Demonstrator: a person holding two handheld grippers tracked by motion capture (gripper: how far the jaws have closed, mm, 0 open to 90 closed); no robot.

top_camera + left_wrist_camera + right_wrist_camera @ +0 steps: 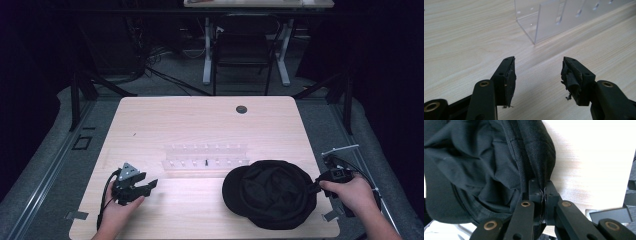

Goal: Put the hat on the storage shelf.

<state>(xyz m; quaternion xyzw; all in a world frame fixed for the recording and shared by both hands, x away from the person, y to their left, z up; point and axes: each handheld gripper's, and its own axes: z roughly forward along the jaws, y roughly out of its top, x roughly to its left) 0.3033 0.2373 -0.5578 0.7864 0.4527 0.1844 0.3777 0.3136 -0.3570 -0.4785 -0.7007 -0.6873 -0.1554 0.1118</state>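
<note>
Black fabric cap [272, 192], soft and crumpled with its hollow inside turned up, lies on the near right part of the pale wooden table [200, 125], its stiff brim pointing left toward the table's middle. The right gripper [316, 187] meets it from the right edge: in the right gripper view its two black jaws are pressed together on a fold of the cap's rim [541, 173], with cloth pinched between them and the crown [479, 162] bulging away to the left of the grip. So the cap's long axis runs left to right across the table, from brim to the pinched back edge, and the holding hand sits at the far right end of that line.

The left gripper [145, 186] rests near the table's front left, well apart from the cap, with bare wood between them. Its jaws stand apart with nothing between them, and the worn pads [571, 78] look frayed. It points up and to the right, toward the clear plastic rack [205, 156] that stands across the middle of the table, just behind the cap's brim.

My judgement: the right hand controls the cap now, and the brim is the end nearest the free left gripper, which would have to travel rightward to reach it.
</note>
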